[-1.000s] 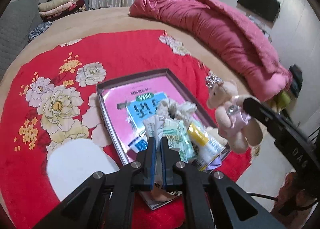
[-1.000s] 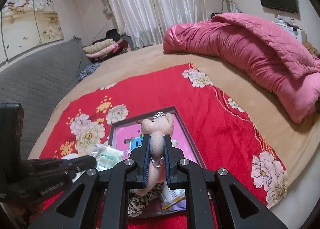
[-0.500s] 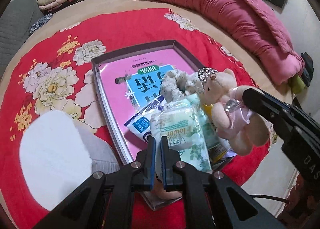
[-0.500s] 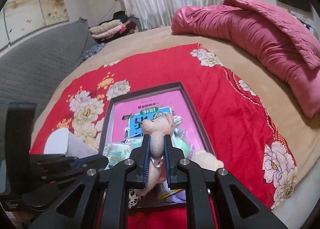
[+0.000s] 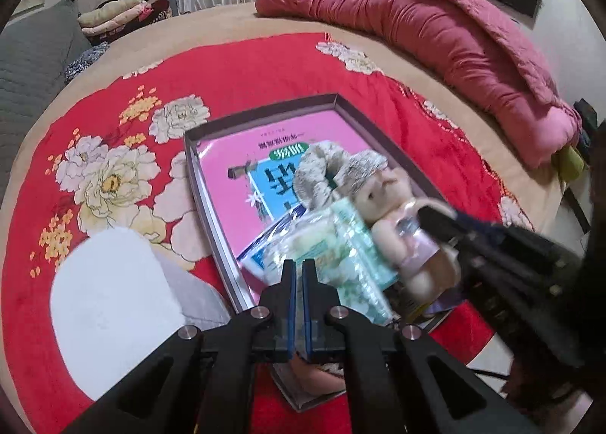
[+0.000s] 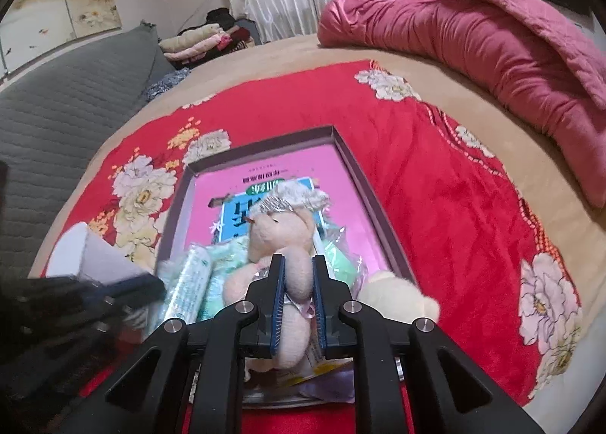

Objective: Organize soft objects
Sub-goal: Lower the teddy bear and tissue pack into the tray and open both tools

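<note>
My left gripper [image 5: 297, 267] is shut on a green-and-white tissue pack [image 5: 341, 256] and holds it low over the near end of the shallow box [image 5: 261, 112]. My right gripper [image 6: 297, 263] is shut on a small beige teddy bear [image 6: 284, 233] with a silver crown, and it also shows in the left wrist view [image 5: 394, 214]. The bear hangs just above the box's near right part, touching the tissue pack [image 6: 197, 282]. A pink and blue booklet [image 6: 272, 184] lines the box. A grey-beige scrunchie [image 5: 333, 169] lies behind the bear. Another cream plush [image 6: 394, 294] sits at the box's right.
The box lies on a red floral blanket [image 5: 113, 93] on a round bed. A white and grey soft pad [image 5: 113, 294] lies left of the box. A rolled pink quilt [image 5: 435, 25] lies along the far right. Folded clothes [image 6: 200, 40] and a grey headboard [image 6: 68, 93] stand at the left.
Both grippers have come down toward the box's near end. The bear moved left and lower against the tissue pack. The tissue pack sank closer to the booklet.
</note>
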`<state>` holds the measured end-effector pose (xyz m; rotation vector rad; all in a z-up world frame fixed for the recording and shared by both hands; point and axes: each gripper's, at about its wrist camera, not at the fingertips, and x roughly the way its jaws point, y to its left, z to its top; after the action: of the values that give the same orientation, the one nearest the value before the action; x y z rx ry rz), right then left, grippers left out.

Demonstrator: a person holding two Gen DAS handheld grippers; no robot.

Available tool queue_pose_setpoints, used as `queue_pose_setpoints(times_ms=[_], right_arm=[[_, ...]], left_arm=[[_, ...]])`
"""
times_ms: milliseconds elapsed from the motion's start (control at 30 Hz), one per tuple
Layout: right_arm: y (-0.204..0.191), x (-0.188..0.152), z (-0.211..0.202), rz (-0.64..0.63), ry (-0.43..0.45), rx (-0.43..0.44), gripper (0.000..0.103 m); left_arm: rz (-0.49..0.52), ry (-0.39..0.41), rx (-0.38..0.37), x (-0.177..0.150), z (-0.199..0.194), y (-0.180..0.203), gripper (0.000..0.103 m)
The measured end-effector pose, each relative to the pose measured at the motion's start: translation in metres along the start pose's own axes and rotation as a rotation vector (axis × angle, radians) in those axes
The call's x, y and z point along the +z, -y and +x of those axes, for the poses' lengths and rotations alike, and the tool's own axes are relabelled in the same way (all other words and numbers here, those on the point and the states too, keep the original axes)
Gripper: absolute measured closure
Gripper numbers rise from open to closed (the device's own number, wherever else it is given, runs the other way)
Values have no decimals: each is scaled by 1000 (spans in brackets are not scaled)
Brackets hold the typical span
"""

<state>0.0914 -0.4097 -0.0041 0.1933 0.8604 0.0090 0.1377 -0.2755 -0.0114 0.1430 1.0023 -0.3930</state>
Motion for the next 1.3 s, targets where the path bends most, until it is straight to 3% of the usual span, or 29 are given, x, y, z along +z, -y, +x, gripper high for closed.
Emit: queue_pose_setpoints(times_ms=[367,433,500,633,967,1300], right_arm=[[-9,-6,11,-34,-12,-38,85],[-11,-6,10,-50,-15,-48,81],[-11,-4,5,-52,-7,-55,68],[-9,0,-7,-35,27,-34,65],[-14,4,-43,-57,85,-88,40],[-31,4,-56,-98,109,-101,38]], left_arm=[[-15,-9,-18,0,0,-4,100],[-16,-9,-22,0,0,-5,100],[-23,-9,-29,0,-1,-6,100],[-28,-12,-40,1,-2,-8,100],[-57,-9,-76,-1,-7,-14,100],[-60,13,-82,-4,-23,-18,97]])
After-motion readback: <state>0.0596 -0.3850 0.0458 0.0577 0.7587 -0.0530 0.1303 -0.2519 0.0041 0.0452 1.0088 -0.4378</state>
